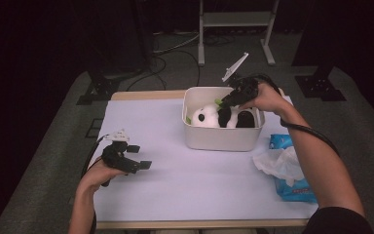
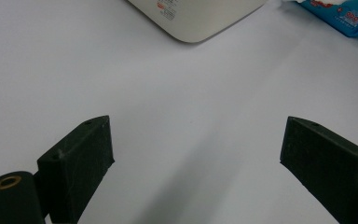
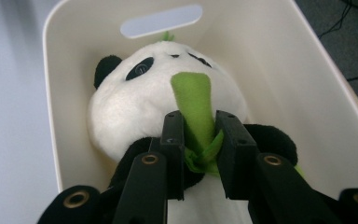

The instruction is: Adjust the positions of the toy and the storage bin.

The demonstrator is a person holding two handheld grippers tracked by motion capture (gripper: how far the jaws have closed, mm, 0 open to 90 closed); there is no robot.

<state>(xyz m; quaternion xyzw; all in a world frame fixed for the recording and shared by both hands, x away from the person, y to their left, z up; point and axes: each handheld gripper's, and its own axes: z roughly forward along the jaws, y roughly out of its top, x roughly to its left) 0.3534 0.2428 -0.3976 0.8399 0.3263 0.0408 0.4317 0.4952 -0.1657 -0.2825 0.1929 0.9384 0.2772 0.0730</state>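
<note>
- At left, resting on the surface (image 1: 175, 180): left tool (image 1: 139, 157), jaws wide apart and empty, parked out of the way
- At right, inside the bin (image 1: 219, 139): right tool (image 3: 199, 140) clamped on the panda's (image 3: 135, 112) green scarf (image 3: 196, 100), a handy soft grab point

You have one plush panda (image 3: 168, 98) in front of you, with one green scarf (image 3: 196, 105) pinched between your right jaws. One cream bin (image 1: 221, 138) holds it — the same bin sits ahead of your left jaws, beyond their tips. One blue wipes pack (image 1: 292, 183) lies off to the far right of those left jaws. Two grippers — the left gripper (image 1: 139, 157) and the right gripper (image 1: 222, 101) — and one table (image 1: 175, 180).
</note>
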